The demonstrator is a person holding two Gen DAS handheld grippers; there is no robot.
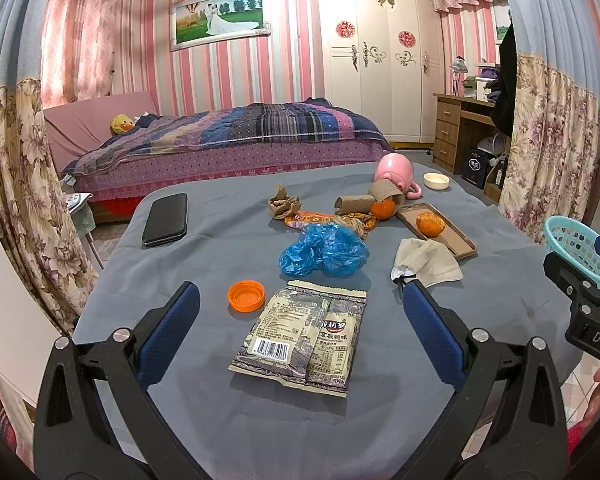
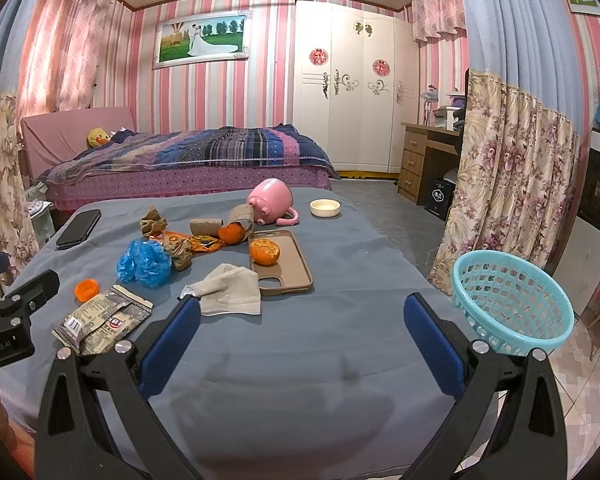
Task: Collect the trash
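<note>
On the grey-blue cloth table lie a snack wrapper (image 1: pixel 300 336) (image 2: pixel 100 318), an orange cap (image 1: pixel 246 295) (image 2: pixel 87 289), a blue plastic bag (image 1: pixel 324 250) (image 2: pixel 144 262), a used beige mask (image 1: pixel 426 260) (image 2: pixel 230 290), crumpled brown paper (image 1: pixel 284 203) (image 2: pixel 153 220), an orange foil wrapper (image 1: pixel 312 218) (image 2: pixel 204 242), a cardboard tube (image 1: pixel 354 204) (image 2: pixel 206 226) and orange peels (image 1: pixel 430 224) (image 2: pixel 264 252). My left gripper (image 1: pixel 300 300) is open, its fingers either side of the snack wrapper. My right gripper (image 2: pixel 300 308) is open and empty over bare cloth. A turquoise basket (image 2: pixel 512 300) (image 1: pixel 576 252) sits at the table's right edge.
A black phone (image 1: pixel 166 219) (image 2: pixel 78 228) lies at the left. A brown phone case (image 1: pixel 440 232) (image 2: pixel 284 264), a tipped pink pig mug (image 1: pixel 394 174) (image 2: pixel 270 200) and a small white dish (image 1: pixel 436 180) (image 2: pixel 325 207) are at the back right. A bed stands beyond the table.
</note>
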